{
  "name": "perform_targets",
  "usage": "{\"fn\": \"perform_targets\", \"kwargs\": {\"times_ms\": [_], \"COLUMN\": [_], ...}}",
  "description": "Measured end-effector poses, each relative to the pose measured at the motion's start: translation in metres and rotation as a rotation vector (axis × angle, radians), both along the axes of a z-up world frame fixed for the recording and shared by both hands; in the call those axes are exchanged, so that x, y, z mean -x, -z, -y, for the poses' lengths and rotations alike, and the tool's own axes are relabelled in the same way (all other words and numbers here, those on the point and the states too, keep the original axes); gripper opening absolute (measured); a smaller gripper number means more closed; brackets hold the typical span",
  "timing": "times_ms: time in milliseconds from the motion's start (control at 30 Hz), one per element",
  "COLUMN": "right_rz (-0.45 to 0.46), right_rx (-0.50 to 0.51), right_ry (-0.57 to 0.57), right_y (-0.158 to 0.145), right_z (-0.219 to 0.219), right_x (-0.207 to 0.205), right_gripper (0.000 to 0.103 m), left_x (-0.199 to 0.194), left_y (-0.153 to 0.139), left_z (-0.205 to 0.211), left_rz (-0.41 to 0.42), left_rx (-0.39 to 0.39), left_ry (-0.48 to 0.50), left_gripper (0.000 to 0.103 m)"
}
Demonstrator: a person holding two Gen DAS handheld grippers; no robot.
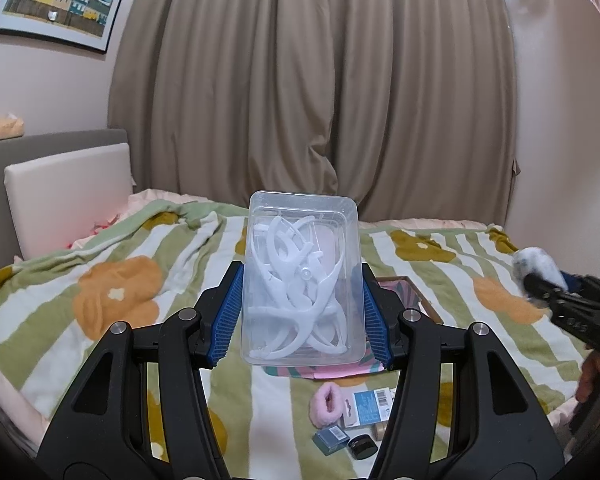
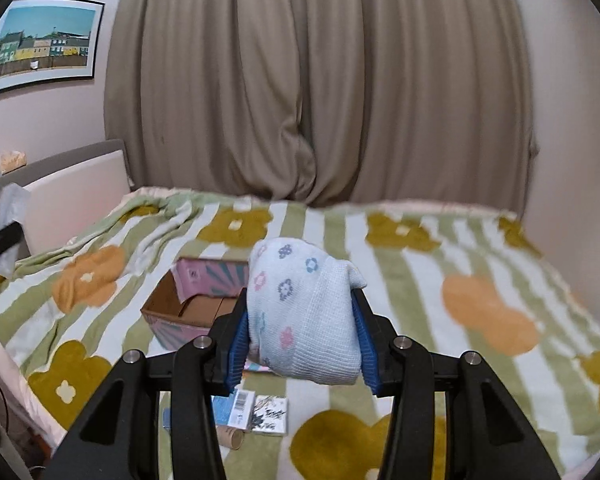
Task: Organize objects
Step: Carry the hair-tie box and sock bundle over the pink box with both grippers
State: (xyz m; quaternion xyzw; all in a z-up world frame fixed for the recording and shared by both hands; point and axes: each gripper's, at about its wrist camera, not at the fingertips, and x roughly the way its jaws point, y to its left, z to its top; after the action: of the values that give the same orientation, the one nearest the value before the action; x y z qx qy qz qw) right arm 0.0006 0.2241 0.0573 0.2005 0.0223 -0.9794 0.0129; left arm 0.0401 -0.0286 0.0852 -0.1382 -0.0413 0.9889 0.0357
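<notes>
My left gripper [image 1: 303,312] is shut on a clear plastic box [image 1: 302,280] full of white plastic clips, held up above the bed. My right gripper [image 2: 300,340] is shut on a rolled white sock [image 2: 304,316] with small flower prints, held above the bed; it also shows blurred at the right edge of the left wrist view [image 1: 540,270]. An open pink cardboard box [image 2: 192,300] lies on the blanket below and left of the sock; in the left wrist view it [image 1: 404,292] is mostly hidden behind the clear box.
A green-striped flower blanket [image 2: 440,264] covers the bed. Near its front edge lie a pink scrunchie [image 1: 327,404], a barcoded card [image 1: 370,404], a small blue box [image 1: 332,438], a black jar [image 1: 362,446] and a printed card [image 2: 270,414]. Curtains and a headboard [image 1: 68,196] stand behind.
</notes>
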Motion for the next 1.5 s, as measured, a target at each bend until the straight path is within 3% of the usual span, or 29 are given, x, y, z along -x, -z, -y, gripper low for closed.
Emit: {"fn": "perform_targets", "kwargs": {"times_ms": [367,700,1067,1233,1500], "right_rz": [-0.061,-0.014,0.092,0.158,0.319], "right_rx": [-0.011,0.008,-0.063,-0.091,-0.076], "right_ry": [0.038,0.019,-0.018,-0.019,-0.013], "right_y": [-0.025,-0.02,-0.017,-0.009,0.017], "right_z": [0.006,0.006,0.016,0.018,0.013], "right_x": [-0.025,0.01,0.081,0.122,0.194], "right_gripper": [0.043,0.043,0.043,0.043,0.043], "left_x": [0.003,0.033,0.116,0.167,0.242], "left_y": [0.0,-0.009,-0.008,0.008,0.043], "left_z": [0.003,0.007,0.001,0.002,-0.007], "left_rz": [-0.003,0.025,0.141,0.226,0.395], "left_rx": [-0.007,-0.004,0.051,0.071,0.04], "left_ry": [0.004,0.029,0.073,0.067,0.135], "left_gripper": [0.051,0.051,0.051,0.051,0.051]}}
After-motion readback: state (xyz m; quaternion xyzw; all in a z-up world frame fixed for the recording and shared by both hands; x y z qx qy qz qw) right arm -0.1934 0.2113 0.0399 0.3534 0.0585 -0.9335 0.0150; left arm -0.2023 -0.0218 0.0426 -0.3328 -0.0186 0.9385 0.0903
